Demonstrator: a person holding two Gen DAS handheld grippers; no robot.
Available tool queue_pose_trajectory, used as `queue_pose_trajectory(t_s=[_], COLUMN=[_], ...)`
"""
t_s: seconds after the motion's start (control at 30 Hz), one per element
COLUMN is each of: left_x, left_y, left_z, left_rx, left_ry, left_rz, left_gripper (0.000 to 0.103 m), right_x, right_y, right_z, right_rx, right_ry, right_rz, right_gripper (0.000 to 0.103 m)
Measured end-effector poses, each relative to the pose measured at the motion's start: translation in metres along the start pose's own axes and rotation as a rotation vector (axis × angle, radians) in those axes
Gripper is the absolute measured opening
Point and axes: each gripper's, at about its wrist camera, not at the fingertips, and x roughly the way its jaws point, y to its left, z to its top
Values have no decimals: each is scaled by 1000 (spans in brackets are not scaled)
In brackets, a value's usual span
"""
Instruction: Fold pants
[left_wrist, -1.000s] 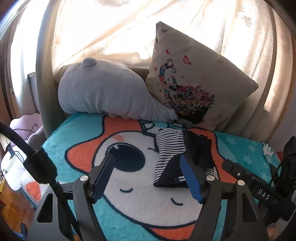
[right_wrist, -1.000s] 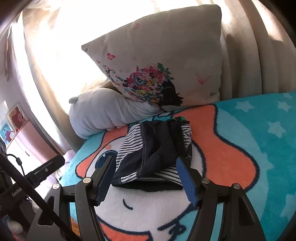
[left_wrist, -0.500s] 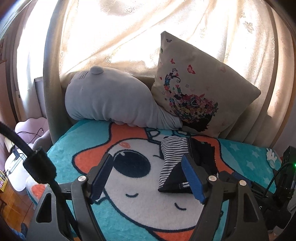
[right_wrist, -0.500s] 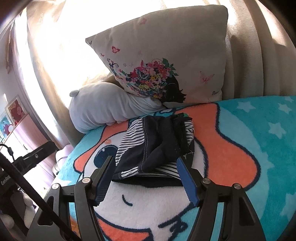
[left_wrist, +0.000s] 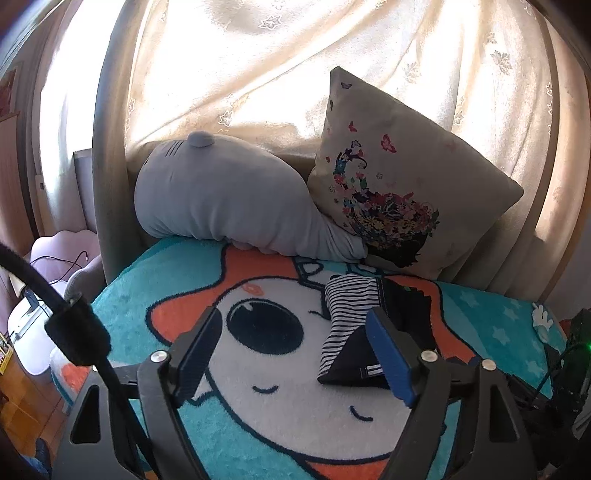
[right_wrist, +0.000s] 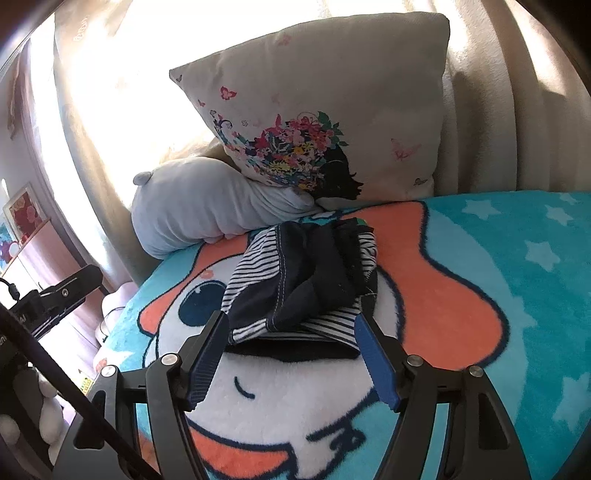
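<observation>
The folded pants (left_wrist: 351, 325), dark navy with a striped lining, lie in a small bundle on the cartoon blanket (left_wrist: 280, 424). My left gripper (left_wrist: 293, 325) hovers over the blanket to their left, its jaws opening with nothing between them; its blue right finger (left_wrist: 388, 358) hides the bundle's near corner. In the right wrist view the pants (right_wrist: 306, 280) lie just beyond my right gripper (right_wrist: 291, 325). Its jaws are opening too, and the pads stand clear of the cloth on both sides.
A grey plush pillow (left_wrist: 221, 206) and a floral cushion (left_wrist: 406, 192) lean against the curtain behind the pants. The blanket drops off at the left edge (left_wrist: 110, 295). The left gripper's body (right_wrist: 55, 299) shows at the left of the right wrist view.
Both pairs of jaws have widened a little. The pants lie as before. In the right wrist view the bundle sits slightly farther from the fingertips.
</observation>
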Motion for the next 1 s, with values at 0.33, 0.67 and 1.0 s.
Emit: queue_pose_trajectory(t_s=[0.33,0.67,1.0], left_x=[45,25,11], left_y=[40,75,74], left_z=[-1,22,23], left_rx=[-74,-153,-142], left_ry=[89,-12,-80], left_rz=[11,124,155], left_gripper=[81,81,82], right_x=[19,1,19], right_y=[-9,-7,-3], right_z=[4,50,28], right_rx=[43,56,55], right_ry=[13,-68,21], right_rz=[-44,-22,-63], right_gripper=[77,81,81])
